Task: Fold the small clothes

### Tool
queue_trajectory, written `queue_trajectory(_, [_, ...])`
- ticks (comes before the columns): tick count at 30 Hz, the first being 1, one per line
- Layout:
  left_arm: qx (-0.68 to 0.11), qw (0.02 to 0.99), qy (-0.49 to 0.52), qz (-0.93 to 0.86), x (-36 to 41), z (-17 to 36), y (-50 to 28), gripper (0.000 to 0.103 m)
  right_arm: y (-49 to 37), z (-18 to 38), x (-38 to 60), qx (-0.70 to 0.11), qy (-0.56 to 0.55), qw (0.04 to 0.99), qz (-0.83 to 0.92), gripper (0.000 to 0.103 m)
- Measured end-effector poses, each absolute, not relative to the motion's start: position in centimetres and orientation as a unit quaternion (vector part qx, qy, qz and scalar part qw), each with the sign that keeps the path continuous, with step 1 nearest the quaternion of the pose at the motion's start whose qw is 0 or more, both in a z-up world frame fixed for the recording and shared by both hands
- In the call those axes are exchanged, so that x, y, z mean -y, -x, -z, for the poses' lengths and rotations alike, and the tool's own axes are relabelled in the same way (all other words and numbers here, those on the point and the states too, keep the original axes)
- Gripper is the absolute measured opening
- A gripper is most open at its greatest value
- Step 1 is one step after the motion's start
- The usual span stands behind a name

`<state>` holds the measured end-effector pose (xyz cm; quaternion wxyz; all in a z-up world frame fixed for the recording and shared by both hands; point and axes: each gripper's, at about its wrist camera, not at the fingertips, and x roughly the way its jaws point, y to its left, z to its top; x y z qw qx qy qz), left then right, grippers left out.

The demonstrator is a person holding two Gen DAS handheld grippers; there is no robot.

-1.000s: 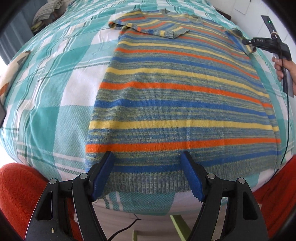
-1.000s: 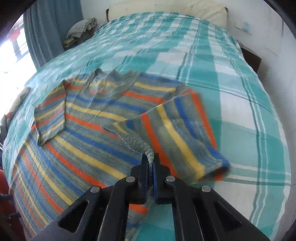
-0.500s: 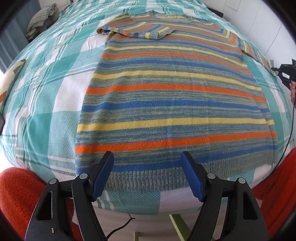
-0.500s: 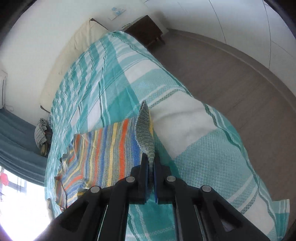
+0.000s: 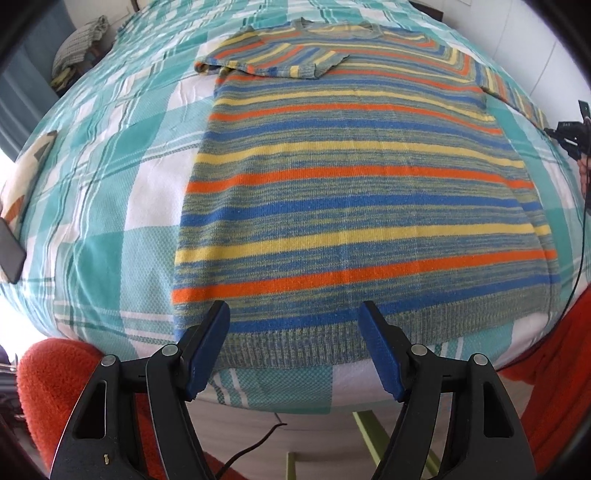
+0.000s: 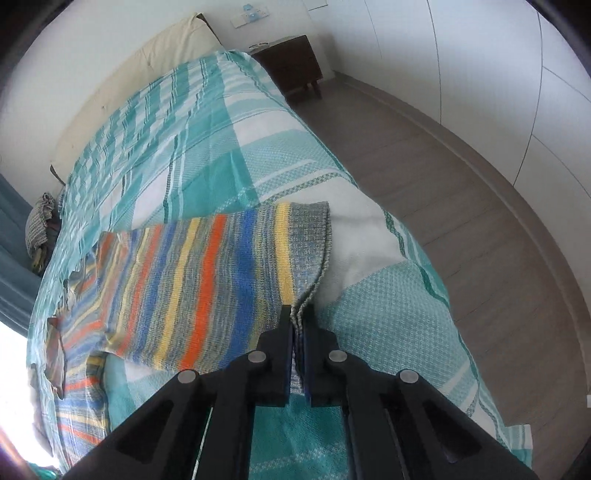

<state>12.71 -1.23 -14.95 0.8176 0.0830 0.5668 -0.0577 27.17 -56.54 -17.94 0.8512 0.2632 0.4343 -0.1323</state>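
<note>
R gripper (image 6: 298, 317) is clamped on the sweater (image 5: 354, 206) cuff (image 6: 314, 258); L gripper (image 5: 293, 347) is wide, closing slightly, nothing between. Knit's soft and stretchy, so grab ribbed edges, i.e. the hem (image 5: 332, 343).

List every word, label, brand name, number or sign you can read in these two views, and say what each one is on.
None can be read.
Small pale marking on the right gripper, seen at the edge of the left wrist view: too small and blurred to read.
Wall plate with a blue spot above the bed, in the right wrist view: no legible text.
Striped sweater and checked bedspread: pattern only, no lettering.
</note>
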Motion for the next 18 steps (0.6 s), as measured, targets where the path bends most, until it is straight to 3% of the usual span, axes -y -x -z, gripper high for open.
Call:
queue_trajectory(4, [-0.493,0.862,-0.066,0.095,0.2,6.8,-15.2,0.078,-23.3,15.5,55.8,-0.417,-0.240,0.858,0.180,0.054])
queue_trajectory(5, [-0.467,0.876,-0.062,0.102,0.2,4.9,-16.7,0.084,-21.8,14.8,55.1,-0.405,-0.228,0.867,0.180,0.057])
queue_trajectory(8, [-0.408,0.897,-0.066,0.157,1.8,2.2,-22.9,0.090,-19.0,12.9,52.2,-0.395,-0.215,0.883,0.133,0.057])
queue_trajectory(10, [-0.402,0.884,-0.117,0.208,4.6,4.2,-27.4,0.090,-17.3,12.5,49.7,-0.398,-0.217,0.886,0.099,0.058])
queue_trajectory(12, [-0.406,0.866,-0.178,0.231,7.2,8.1,-30.7,0.083,-15.8,12.7,47.2,-0.402,-0.226,0.885,0.072,0.058])
queue_trajectory(14, [-0.443,0.834,-0.221,0.245,8.9,12.5,-33.5,0.064,-14.3,13.5,45.1,-0.404,-0.240,0.881,0.054,0.059])
queue_trajectory(18, [-0.496,0.794,-0.250,0.248,9.6,18.2,-36.4,0.046,-12.1,15.2,41.6,-0.415,-0.242,0.876,0.042,0.059])
